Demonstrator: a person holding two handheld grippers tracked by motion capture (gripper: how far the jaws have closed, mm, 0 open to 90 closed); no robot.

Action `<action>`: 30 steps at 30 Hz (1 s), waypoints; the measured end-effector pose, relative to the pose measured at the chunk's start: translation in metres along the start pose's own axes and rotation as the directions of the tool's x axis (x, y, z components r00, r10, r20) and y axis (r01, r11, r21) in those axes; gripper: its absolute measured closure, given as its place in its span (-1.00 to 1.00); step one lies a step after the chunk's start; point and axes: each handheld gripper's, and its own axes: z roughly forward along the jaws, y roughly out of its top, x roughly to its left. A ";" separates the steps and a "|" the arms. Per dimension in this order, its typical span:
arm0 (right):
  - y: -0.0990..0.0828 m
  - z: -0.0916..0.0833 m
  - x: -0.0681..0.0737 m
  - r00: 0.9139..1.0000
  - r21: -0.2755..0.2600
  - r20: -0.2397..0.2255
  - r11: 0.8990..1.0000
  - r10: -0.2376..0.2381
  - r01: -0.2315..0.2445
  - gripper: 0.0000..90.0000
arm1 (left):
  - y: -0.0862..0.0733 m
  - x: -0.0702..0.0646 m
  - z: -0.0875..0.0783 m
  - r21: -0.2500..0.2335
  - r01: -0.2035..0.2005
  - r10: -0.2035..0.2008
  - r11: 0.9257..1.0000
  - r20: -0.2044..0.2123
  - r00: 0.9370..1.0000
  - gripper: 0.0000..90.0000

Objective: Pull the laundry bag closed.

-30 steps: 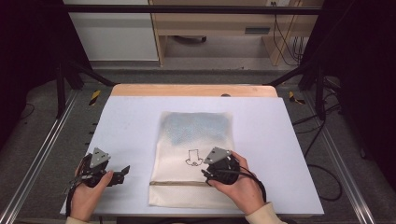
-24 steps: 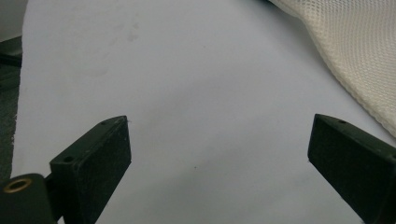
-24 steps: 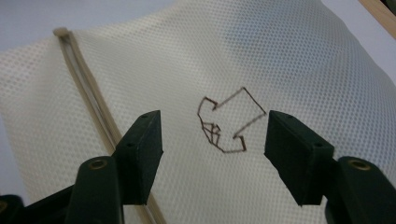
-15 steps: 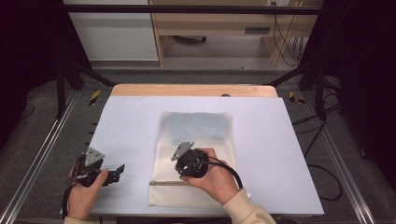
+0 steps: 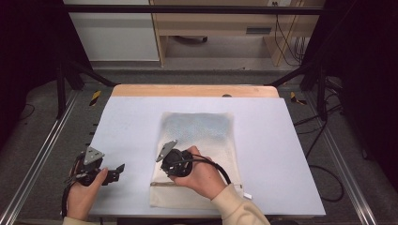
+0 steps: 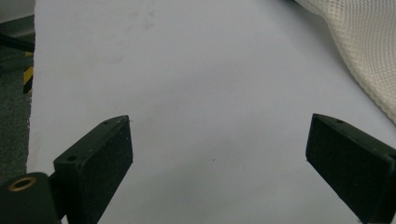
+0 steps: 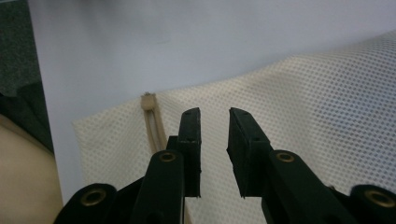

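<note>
**Mesh bag on the bench, with 2 hand-held claws**

A cream mesh bag (image 5: 202, 140) lies flat on the pale bench (image 5: 131, 122), near its middle. Its long axis runs from the person's side toward the far edge; the tan zipper band (image 5: 162, 184) crosses the near end, from side to side. The far half of the bag shows a blue-grey tint through the mesh; what lies inside cannot be made out. The near right part of the bag is hidden under the right hand (image 5: 202, 176) and its cream sleeve (image 5: 239, 208).

The right claw (image 5: 172, 161) sits over the near left part of the bag. In the right gripper view the right claw (image 7: 214, 122) has its jaws almost together, with a narrow gap between them and nothing in it; below them are the dotted weave and the zipper's tan end stop (image 7: 148, 101) close to the bag's corner. Whether the jaw tips touch the fabric cannot be told.

The left claw (image 5: 116, 171), held by the left hand (image 5: 84, 192), rests near the bench's near left corner, well apart from the bag. In the left gripper view the left claw (image 6: 217, 154) stands wide open over bare bench, with an edge of the mesh bag (image 6: 359, 51) cut off at the upper right.
</note>
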 end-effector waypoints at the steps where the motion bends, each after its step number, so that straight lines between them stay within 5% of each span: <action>1: 0.001 0.001 0.001 1.000 0.001 -0.007 1.000 -0.007 0.007 0.70 | 0.000 0.000 0.000 -0.002 0.000 0.000 1.000 0.002 1.000 -0.84; 18: 0.009 0.045 0.026 0.992 0.051 -0.113 0.997 -0.048 0.054 0.71 | 0.004 0.001 -0.002 -0.022 0.002 -0.002 1.000 0.005 1.000 -0.83; 26: 0.013 0.062 0.027 0.987 0.091 -0.154 0.995 -0.036 0.050 0.65 | 0.004 0.001 -0.001 -0.028 0.010 -0.009 1.000 0.008 1.000 -0.85; 30: 0.013 0.067 0.026 0.985 0.109 -0.166 0.992 -0.042 0.061 0.81 | 0.004 0.000 -0.003 -0.026 0.016 -0.015 1.000 0.016 1.000 -0.85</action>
